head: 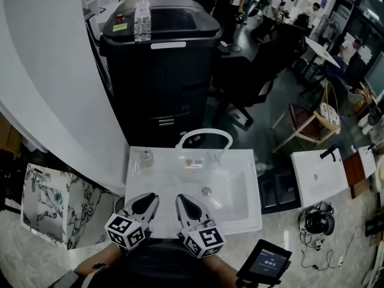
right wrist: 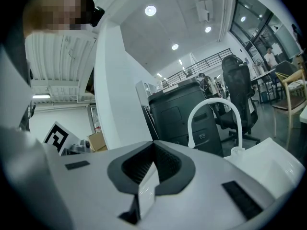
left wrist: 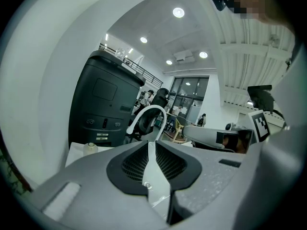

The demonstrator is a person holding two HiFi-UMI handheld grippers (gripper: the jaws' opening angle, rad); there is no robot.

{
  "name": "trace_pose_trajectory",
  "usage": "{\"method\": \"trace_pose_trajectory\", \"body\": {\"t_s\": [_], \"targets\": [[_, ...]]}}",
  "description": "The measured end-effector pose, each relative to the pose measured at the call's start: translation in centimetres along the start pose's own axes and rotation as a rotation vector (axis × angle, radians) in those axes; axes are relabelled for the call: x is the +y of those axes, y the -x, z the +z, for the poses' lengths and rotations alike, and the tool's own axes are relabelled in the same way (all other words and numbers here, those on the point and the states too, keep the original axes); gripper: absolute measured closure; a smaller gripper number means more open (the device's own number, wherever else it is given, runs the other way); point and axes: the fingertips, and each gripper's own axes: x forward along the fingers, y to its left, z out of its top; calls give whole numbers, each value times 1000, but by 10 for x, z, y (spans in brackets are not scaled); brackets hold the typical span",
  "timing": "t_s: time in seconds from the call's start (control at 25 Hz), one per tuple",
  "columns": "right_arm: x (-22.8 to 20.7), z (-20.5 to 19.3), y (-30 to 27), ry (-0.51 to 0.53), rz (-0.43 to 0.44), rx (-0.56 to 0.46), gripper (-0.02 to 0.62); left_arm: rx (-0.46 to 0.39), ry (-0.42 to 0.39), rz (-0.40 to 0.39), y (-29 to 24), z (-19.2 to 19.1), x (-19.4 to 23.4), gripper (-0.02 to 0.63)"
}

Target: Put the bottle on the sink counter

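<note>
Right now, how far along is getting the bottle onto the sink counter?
Nothing done: the bottle stands on the black machine beyond the sink. In hand: nothing; left gripper and right gripper are shut, empty. Left: fetch it and set it by the sink.

Here we are in a big open-plan office. Front and centre stands a tall black office copier [head: 162, 59], with black swivel chairs [head: 255, 71] just beside it on a dark glossy floor [head: 270, 110]. Further back, people [head: 275, 3] gather round white tables [head: 321, 50] along a wall of glass. Look up in the left gripper view: recessed ceiling lights [left wrist: 178, 12] and a railed upper gallery [left wrist: 144, 73]. Now the odd touch: a white sink [head: 252, 215] with an arched tap [head: 204, 134] stands right behind the copier, with a second basin [head: 318, 176] off to the right. Headphones [head: 315, 221] and loose cables [head: 354, 239] lie on pale marble-look flooring nearby.
</note>
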Motion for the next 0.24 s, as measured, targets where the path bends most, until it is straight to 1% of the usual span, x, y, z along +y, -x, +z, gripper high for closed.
{"method": "trace_pose_trajectory", "body": {"t_s": [0.24], "targets": [[1, -1, 0, -4, 3, 3, 600, 1, 2, 0, 1, 0, 1, 557]]}}
